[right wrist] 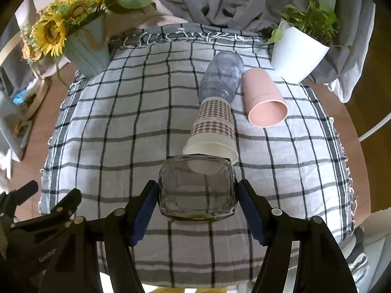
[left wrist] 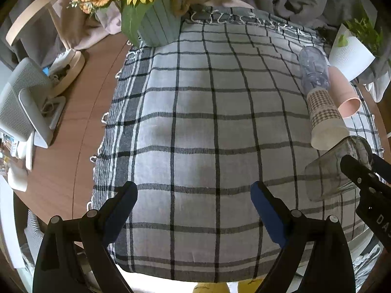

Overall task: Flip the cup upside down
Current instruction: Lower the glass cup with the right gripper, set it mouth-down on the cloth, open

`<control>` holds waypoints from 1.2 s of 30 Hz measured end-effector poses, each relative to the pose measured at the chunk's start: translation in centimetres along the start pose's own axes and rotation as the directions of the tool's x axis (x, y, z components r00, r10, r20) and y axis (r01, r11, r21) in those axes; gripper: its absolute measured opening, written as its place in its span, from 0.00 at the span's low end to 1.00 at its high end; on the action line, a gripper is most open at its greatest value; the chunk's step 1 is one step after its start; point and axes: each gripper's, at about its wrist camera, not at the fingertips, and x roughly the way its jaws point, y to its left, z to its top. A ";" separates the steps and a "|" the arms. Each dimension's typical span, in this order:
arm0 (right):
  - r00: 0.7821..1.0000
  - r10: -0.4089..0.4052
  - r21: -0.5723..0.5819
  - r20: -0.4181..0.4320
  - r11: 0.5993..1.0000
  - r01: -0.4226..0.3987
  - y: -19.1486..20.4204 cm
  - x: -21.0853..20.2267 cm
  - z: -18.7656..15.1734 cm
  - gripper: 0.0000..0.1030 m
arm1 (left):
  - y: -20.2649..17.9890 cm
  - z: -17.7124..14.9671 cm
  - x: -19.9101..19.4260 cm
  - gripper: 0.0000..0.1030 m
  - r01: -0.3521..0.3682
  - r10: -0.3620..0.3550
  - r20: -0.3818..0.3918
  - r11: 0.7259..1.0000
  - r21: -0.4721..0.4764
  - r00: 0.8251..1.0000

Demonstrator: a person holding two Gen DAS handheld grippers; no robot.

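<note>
A clear square glass cup (right wrist: 196, 190) sits between the blue pads of my right gripper (right wrist: 196, 202), which is shut on it above the checked cloth (right wrist: 97, 134). Its thick base faces the camera. In the left wrist view the same glass (left wrist: 334, 168) shows at the right edge, held by the right gripper (left wrist: 366, 178). Beyond it stand three upside-down cups: a houndstooth paper cup (right wrist: 212, 127), a pink cup (right wrist: 264, 100) and a bluish clear cup (right wrist: 222, 75). My left gripper (left wrist: 194, 205) is open and empty over the cloth's near middle.
A blue-green vase of sunflowers (right wrist: 88, 48) stands at the cloth's far left corner. A white pot with a green plant (right wrist: 295, 51) stands at the far right. White devices and a wooden stand (left wrist: 36, 92) sit on the wooden table to the left.
</note>
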 end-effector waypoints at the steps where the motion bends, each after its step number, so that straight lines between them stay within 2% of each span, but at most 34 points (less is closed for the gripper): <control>1: 1.000 0.001 -0.002 0.000 1.000 -0.001 0.0 0.1 0.0 0.64 | 0.0 -0.1 0.1 0.92 -0.002 0.002 -0.002 1.000 0.000 1.000; 9: 1.000 0.010 -0.005 -0.030 1.000 -0.010 0.2 1.1 -1.1 0.64 | -0.2 -0.4 0.4 0.92 -0.008 0.008 -0.007 1.000 0.011 1.000; 18: 1.000 -0.013 -0.025 -0.020 1.000 0.013 0.8 1.0 -1.9 0.64 | -0.2 -0.7 0.7 0.92 -0.013 0.014 -0.011 1.000 0.025 1.000; 28: 1.000 -0.003 0.003 -0.026 1.000 0.003 0.5 1.1 -2.1 0.65 | 0.0 -0.7 0.9 0.92 -0.004 0.004 -0.013 0.999 0.046 1.000; 29: 0.999 0.015 0.020 -0.030 1.000 -0.014 0.3 1.1 -2.1 0.66 | 0.1 -0.7 0.9 0.92 0.005 -0.004 -0.014 0.999 0.047 1.000; 32: 1.000 0.018 0.055 -0.002 0.998 -0.017 -0.2 0.1 -2.1 0.78 | 0.2 -0.8 0.5 0.92 -0.004 0.004 -0.003 0.999 0.045 1.000; 36: 0.998 0.021 0.072 0.060 0.997 -0.026 -0.6 -2.9 -2.6 0.81 | 0.6 -1.5 -1.5 0.92 -0.033 0.031 0.053 0.999 0.042 0.998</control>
